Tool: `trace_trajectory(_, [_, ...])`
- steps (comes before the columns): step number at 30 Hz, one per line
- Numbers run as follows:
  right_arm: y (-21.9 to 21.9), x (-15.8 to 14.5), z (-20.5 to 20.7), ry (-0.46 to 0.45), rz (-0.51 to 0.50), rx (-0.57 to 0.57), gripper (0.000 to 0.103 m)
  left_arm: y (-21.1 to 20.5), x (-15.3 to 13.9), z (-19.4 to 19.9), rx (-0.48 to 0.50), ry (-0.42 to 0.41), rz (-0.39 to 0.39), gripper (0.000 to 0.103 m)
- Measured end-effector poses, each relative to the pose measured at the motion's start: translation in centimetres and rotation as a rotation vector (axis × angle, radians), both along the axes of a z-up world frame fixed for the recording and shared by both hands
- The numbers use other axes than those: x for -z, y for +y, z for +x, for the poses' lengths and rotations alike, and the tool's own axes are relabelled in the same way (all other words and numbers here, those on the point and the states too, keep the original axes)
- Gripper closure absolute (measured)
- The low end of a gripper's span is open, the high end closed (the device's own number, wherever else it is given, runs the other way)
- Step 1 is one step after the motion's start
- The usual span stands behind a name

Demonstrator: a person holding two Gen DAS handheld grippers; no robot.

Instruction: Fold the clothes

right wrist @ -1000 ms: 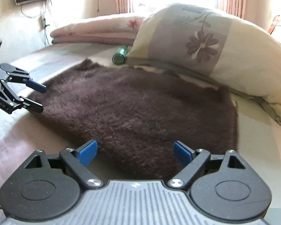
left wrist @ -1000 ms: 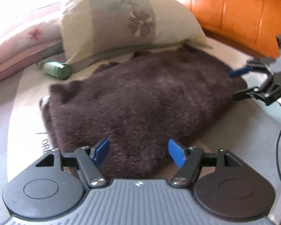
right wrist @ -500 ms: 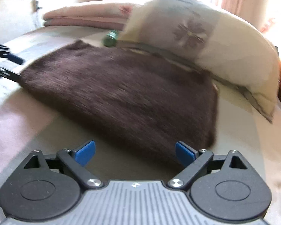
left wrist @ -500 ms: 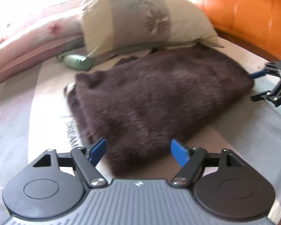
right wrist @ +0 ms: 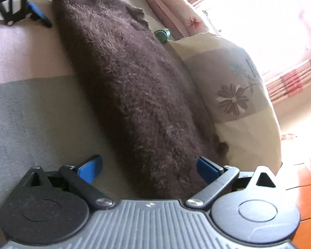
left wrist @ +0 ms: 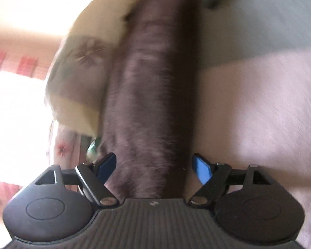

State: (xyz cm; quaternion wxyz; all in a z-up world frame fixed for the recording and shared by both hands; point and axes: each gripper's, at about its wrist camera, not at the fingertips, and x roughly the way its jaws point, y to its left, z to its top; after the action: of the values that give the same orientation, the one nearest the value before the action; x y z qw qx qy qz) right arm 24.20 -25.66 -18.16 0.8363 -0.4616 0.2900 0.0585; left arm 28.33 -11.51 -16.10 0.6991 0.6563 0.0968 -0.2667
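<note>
Beside both open, widening tongs (left wrist: 154, 167) (right wrist: 149, 167), only the right view shows the fleece (right wrist: 134, 95) sharply.

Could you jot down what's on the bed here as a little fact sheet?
Garment: brown fluffy garment, lying on the bed sheet
Pillow: floral pillow beside it
Bottle: green bottle between garment and pillow
Left gripper: open, astride the garment's end
Right gripper: jaws opening, astride the other end, pads not pressing

both wrist views: low, close, opposite ends | shared: brown garment (left wrist: 151, 87)
</note>
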Motion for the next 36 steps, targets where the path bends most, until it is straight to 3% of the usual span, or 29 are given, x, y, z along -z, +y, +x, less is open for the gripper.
trace_trajectory(5, [2.5,0.8,1.9,-0.047,-0.066,-0.057,0.002,-2.2,0.1,1.4,0.02,-0.024,0.001,0.023])
trace_trajectory(11, [4.1,0.6,4.5,-0.062,-0.024,-0.1,0.0,-4.6,0.7,2.7,0.079,-0.078,0.011,0.02])
trace_trajectory(14, [2.2,0.4,4.8,-0.049,-0.007,-0.059,0.0,-3.6,0.6,3.5,0.077,-0.112,0.011,0.013])
trace_trajectory(20, [-4.4,0.5,4.5,-0.038,-0.072,0.089,0.0,0.1,0.6,6.4,-0.055,-0.132,-0.024,0.012])
trace_trajectory(22, [-5.3,0.7,4.5,-0.04,-0.086,0.112,0.0,-0.5,0.8,6.6,-0.058,-0.149,-0.014,0.012])
trace_trajectory(26, [-2.7,1.7,5.3,-0.071,-0.19,0.031,0.009,-3.0,1.7,6.9,-0.008,-0.239,0.076,0.014])
trace_trajectory(29, [-0.6,2.4,6.2,-0.085,-0.255,-0.038,0.014,-4.5,2.1,7.2,0.026,-0.256,0.155,0.014])
trace_trajectory(32, [-0.2,2.4,6.6,-0.075,-0.278,-0.076,0.014,-4.1,1.9,7.4,0.036,-0.235,0.124,0.019])
trace_trajectory(36, [-1.4,2.2,6.7,-0.082,-0.22,-0.085,0.014,-3.0,1.9,7.9,0.068,-0.227,0.062,0.03])
